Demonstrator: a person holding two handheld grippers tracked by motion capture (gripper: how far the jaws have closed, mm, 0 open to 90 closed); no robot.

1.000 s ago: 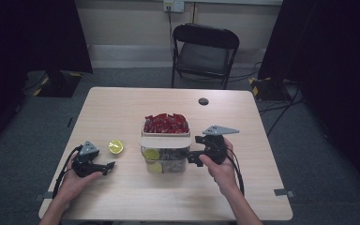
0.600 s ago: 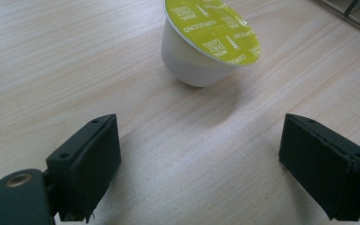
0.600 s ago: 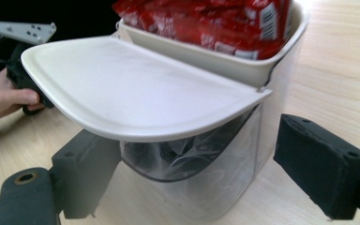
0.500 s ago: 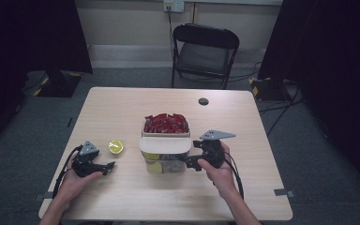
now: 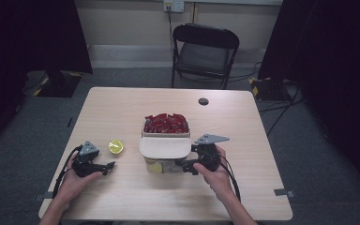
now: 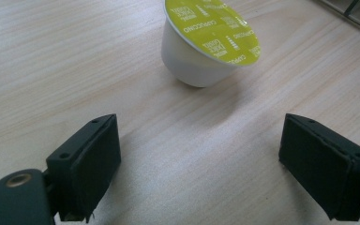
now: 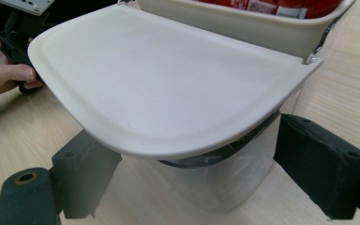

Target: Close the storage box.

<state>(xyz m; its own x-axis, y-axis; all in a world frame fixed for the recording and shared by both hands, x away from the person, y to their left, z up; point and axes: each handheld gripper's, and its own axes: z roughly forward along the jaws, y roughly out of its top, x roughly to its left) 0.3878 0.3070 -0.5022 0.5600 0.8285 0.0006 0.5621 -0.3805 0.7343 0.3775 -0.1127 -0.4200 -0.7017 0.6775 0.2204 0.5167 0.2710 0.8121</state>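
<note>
A white coffee capsule with a yellow foil lid (image 5: 116, 146) (image 6: 208, 42) stands on the table, tilted a little. My left gripper (image 5: 107, 167) (image 6: 211, 173) lies just short of it, open, with nothing between its pads. At the table's middle stands a clear container (image 5: 165, 165) (image 7: 225, 180) under a cream flap lid (image 5: 165, 147) (image 7: 168, 79), with a yellow capsule (image 5: 154, 166) inside. Behind it a cream bin (image 5: 165, 134) holds red packets (image 5: 165, 123) (image 7: 272, 7). My right gripper (image 5: 186, 167) (image 7: 215, 183) is open, its jaws on either side of the clear container's near corner.
A small black round disc (image 5: 203, 101) lies on the table's far side. A black folding chair (image 5: 205, 47) stands beyond the far edge. In the right gripper view the other hand (image 7: 4, 75) and its gripper show behind the lid.
My right gripper has slid left and toward the near edge, closing in on the clear container under the lid. The left gripper and capsule have stayed put.
</note>
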